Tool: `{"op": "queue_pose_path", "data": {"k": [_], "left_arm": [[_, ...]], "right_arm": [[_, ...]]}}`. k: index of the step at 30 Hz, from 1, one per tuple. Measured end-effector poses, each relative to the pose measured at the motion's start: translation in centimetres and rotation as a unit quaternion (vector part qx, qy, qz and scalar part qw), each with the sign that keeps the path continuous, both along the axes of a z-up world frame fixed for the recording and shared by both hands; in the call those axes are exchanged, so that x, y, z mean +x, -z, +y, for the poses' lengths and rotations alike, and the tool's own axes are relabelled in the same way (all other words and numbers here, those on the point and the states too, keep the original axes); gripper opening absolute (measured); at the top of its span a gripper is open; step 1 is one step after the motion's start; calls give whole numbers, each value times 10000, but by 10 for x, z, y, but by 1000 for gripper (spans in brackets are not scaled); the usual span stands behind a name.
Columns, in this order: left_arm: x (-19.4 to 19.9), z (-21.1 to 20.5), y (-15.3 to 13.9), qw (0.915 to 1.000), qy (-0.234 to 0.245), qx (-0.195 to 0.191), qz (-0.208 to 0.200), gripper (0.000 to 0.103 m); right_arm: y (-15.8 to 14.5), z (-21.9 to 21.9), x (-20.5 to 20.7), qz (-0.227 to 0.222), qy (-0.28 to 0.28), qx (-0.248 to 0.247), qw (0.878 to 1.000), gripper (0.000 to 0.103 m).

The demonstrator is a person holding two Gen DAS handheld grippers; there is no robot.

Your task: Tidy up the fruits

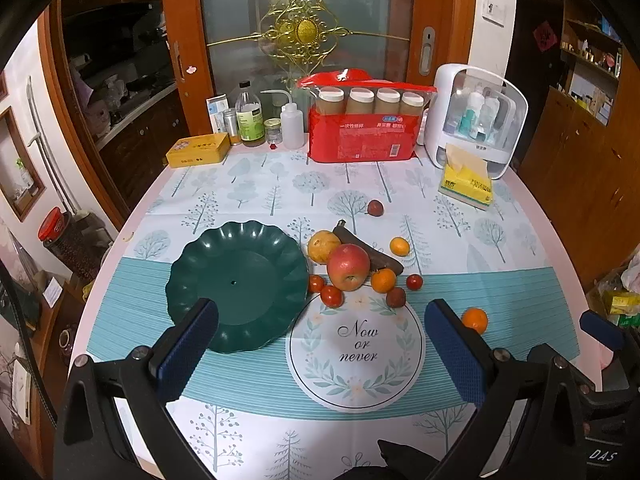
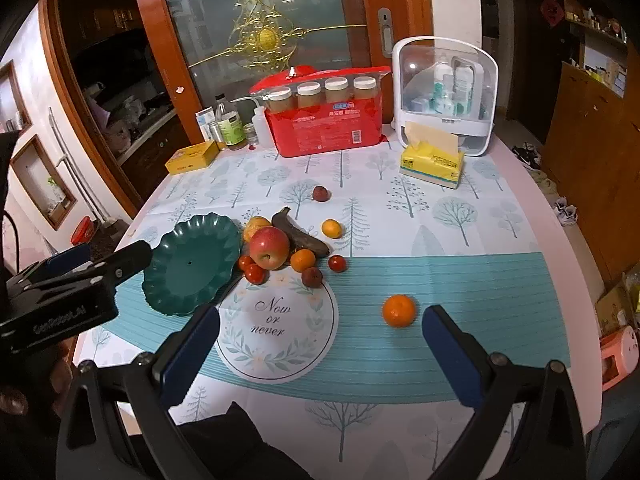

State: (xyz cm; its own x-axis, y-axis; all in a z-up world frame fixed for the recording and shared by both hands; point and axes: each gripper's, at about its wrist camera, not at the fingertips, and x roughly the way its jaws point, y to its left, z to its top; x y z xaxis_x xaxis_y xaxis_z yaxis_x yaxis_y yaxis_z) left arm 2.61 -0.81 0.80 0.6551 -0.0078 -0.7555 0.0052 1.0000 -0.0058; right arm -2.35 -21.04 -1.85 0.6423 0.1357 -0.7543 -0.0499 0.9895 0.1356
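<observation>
An empty dark green scalloped plate point(image 1: 240, 284) lies on the table, also in the right wrist view point(image 2: 192, 264). Right of it is a cluster of fruit: a red apple point(image 1: 348, 266), a yellow pear point(image 1: 322, 246), a dark banana point(image 1: 368, 246), small oranges and red tomatoes. One orange point(image 2: 399, 311) lies apart, near the front right. My left gripper point(image 1: 320, 340) is open and empty above the front of the table. My right gripper point(image 2: 320, 344) is open and empty, the lone orange just ahead of its right finger.
A red pack of cups point(image 1: 364, 128), bottles point(image 1: 250, 116), a yellow tin point(image 1: 199, 150), a white cosmetics case point(image 1: 476, 120) and a tissue pack point(image 1: 466, 182) line the table's far edge. A round "Now or never" mat point(image 1: 356, 344) lies in front.
</observation>
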Motion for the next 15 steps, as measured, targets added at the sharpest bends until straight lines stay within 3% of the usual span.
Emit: {"op": "queue_pose_path", "data": {"k": [15], "left_arm": [[22, -8, 18, 9994, -85, 17, 347, 102]], "right_arm": [[15, -18, 14, -57, -82, -227, 9997, 101]]}}
